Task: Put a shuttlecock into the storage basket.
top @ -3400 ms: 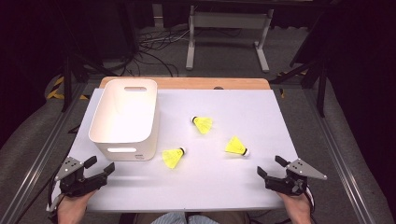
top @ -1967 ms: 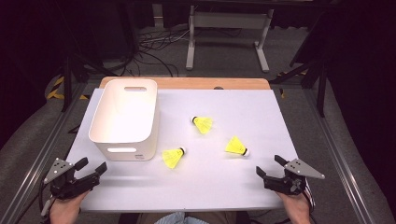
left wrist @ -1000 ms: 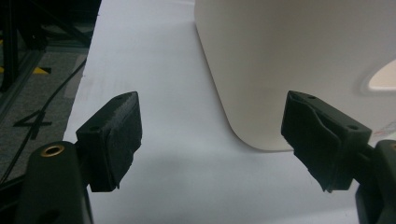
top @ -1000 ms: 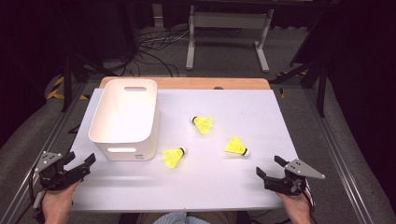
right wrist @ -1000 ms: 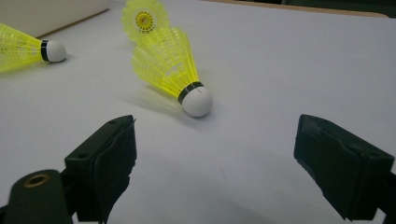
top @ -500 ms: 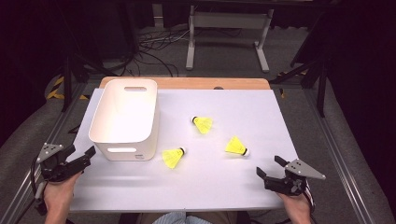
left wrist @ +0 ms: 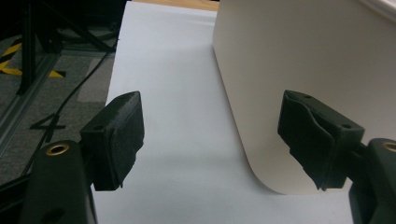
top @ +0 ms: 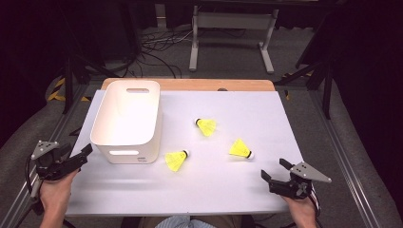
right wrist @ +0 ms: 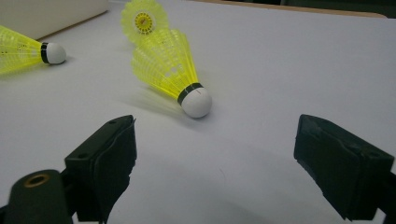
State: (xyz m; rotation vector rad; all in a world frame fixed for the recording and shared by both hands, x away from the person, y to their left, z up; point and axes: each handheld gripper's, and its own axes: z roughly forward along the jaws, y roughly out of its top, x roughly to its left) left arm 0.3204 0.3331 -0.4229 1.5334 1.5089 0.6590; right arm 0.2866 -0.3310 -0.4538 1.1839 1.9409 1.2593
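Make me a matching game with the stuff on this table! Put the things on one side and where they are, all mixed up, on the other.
Things:
1. white bin
2. left gripper
3. right gripper
4. shuttlecock with its cork toward the bin

Places or states:
A. near right corner of the table, jaws open
B. middle of the table, farthest of the three yellow ones from the person
C. left part of the table, upright
D. at the table's left edge, jaws open beside the bin's near corner

Pairs: 1-C, 2-D, 3-A, 4-B
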